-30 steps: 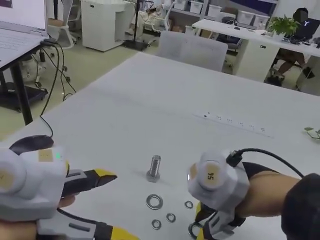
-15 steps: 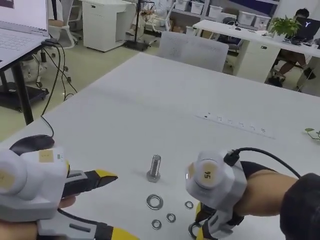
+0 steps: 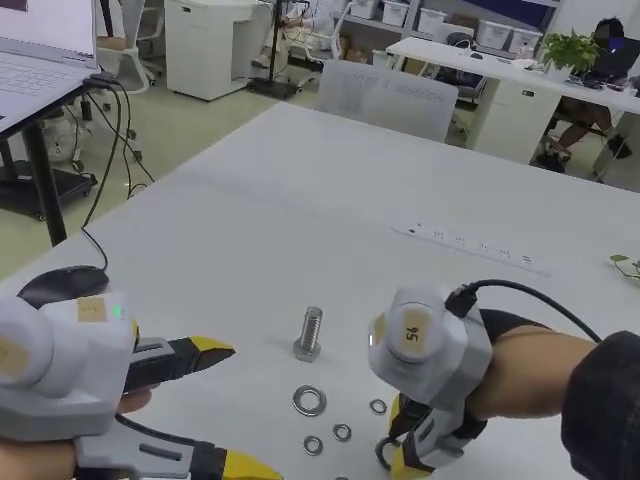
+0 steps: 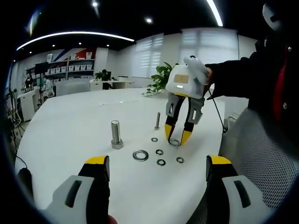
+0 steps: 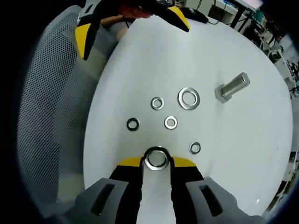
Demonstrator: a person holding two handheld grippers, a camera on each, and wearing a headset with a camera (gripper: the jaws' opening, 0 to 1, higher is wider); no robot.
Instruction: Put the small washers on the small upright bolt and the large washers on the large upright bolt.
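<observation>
big bolt (image 3: pixel 309 335): here's our landmark, standing upright on its hex head, threaded steel shank pointing up from the smooth white table (image 3: pixel 300 200).
small bolt (image 4: pixel 158 120): slimmer and upright as well. We catch it in the left gripper view, off to one side of the big bolt and apart from it.
big washer (image 3: pixel 309 401): a flat, shiny steel ring lying just on our side of the big bolt, close but not touching.
small washers (image 5: pixel 170 122): we count four little flat rings, loose on the table, scattered beyond the big washer from the big bolt, none touching another.
right gripper (image 5: pixel 157 162): black jaws with yellow tips, pointing down at the table, closed from both sides on a ring.
held washer (image 4: pixel 174 142): a round steel ring sitting between those yellow tips, and it looks wider than the small ones. It's out past the loose rings from the big bolt. We can't tell whether it's clear of the table.
left gripper (image 4: pixel 158 161): same black-and-yellow jaws, spread wide with nothing between them, held low and looking across the washers toward the big bolt.
</observation>
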